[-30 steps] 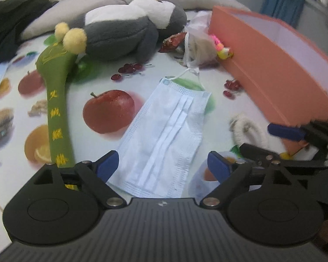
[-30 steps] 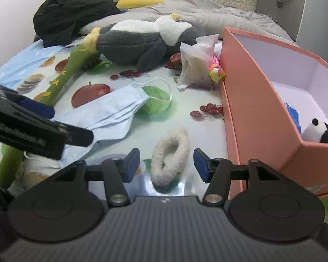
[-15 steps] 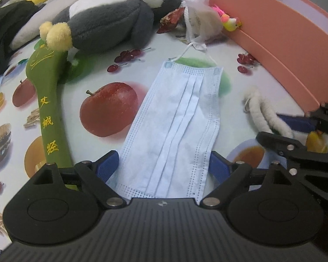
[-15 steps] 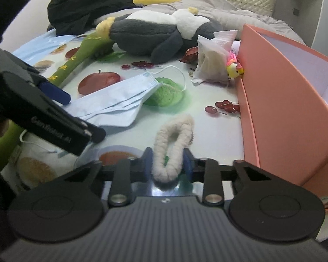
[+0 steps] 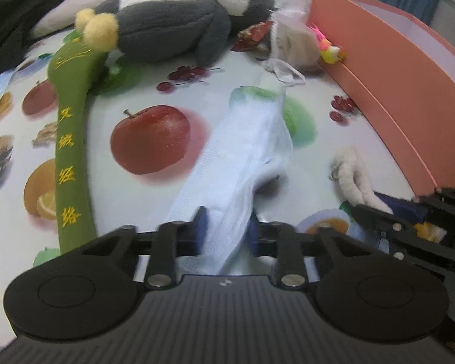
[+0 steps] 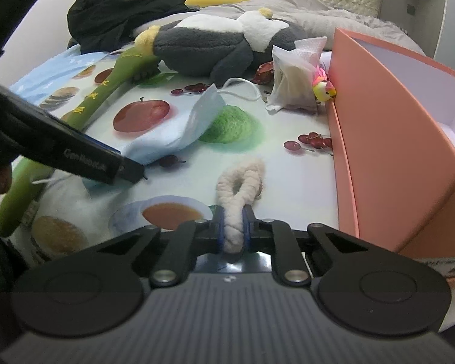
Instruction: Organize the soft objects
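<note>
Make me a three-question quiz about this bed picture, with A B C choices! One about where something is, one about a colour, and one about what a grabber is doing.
1. Where is the pink box compared with the fluffy white loop?
A. To its right
B. To its left
C. Under it

2. What colour is the long stick toy with yellow writing?
A. Red
B. Green
C. Purple

3. What is the left gripper doing?
A. Hanging open over the mask
B. Pinching the blue face mask
C. Holding the plush penguin

Answers:
1. A, the box wall stands right of the loop in the right wrist view.
2. B, its cloth is green.
3. B, the mask is bunched between its fingers, while the right gripper squeezes the loop.
</note>
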A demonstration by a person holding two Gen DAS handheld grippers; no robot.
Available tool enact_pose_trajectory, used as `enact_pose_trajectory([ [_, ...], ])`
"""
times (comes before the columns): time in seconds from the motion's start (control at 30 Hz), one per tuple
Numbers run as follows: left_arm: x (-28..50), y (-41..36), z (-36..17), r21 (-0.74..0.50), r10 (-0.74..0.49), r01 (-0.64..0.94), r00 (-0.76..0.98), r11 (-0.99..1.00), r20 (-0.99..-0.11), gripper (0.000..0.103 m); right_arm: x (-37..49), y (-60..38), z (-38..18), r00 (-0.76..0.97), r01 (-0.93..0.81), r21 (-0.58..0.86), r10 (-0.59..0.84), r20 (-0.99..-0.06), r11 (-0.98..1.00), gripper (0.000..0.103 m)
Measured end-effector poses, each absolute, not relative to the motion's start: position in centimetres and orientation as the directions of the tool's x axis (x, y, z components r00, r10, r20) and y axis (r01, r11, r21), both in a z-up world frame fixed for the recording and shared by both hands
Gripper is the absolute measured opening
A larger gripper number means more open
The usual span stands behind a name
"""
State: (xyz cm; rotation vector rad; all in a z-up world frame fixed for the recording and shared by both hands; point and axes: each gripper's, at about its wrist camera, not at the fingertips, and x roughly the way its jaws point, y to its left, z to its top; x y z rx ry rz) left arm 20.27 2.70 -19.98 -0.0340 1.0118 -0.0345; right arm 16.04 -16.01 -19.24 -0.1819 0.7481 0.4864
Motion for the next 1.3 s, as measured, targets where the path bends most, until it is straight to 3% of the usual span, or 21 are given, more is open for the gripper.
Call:
enact_pose_trajectory([
  [0.07, 20.1, 2.8, -19.9, -0.053, -0.042, -0.005, 0.533, 0.999, -0.845, 0.011, 16.0, -16.1, -19.1, 0.629, -0.483, 0.013, 0.358, -0.69, 0.875, 0.015],
  [0.13, 19.8, 3.0, -19.8, -0.077, -0.053, -0.021, 0.538, 0.997, -0.841, 0.007, 16.0, -16.2, -19.0, 0.627, -0.48, 0.025, 0.363, -0.689, 0.877, 0.015],
  [0.6, 17.8, 2.7, -16.3, -0.183, -0.073, -0.125, 0.599, 0.975, -0.798, 0.007, 16.0, -17.3, -15.2, 0.632, -0.464, 0.104, 0.411, -0.657, 0.88, 0.014],
  [1.1, 18.9, -0.6, -6.4, -0.239, -0.116, -0.074, 0.714, 0.968, -0.691, 0.005, 17.6, -20.1, -5.9, 0.693, -0.45, 0.167, 0.461, -0.555, 0.877, 0.014],
  [1.3, 20.1, -1.8, -4.9, -0.266, -0.139, -0.061, 0.73, 0.962, -0.669, 0.005, 18.9, -22.4, -3.6, 0.719, -0.435, 0.172, 0.456, -0.525, 0.884, 0.014],
])
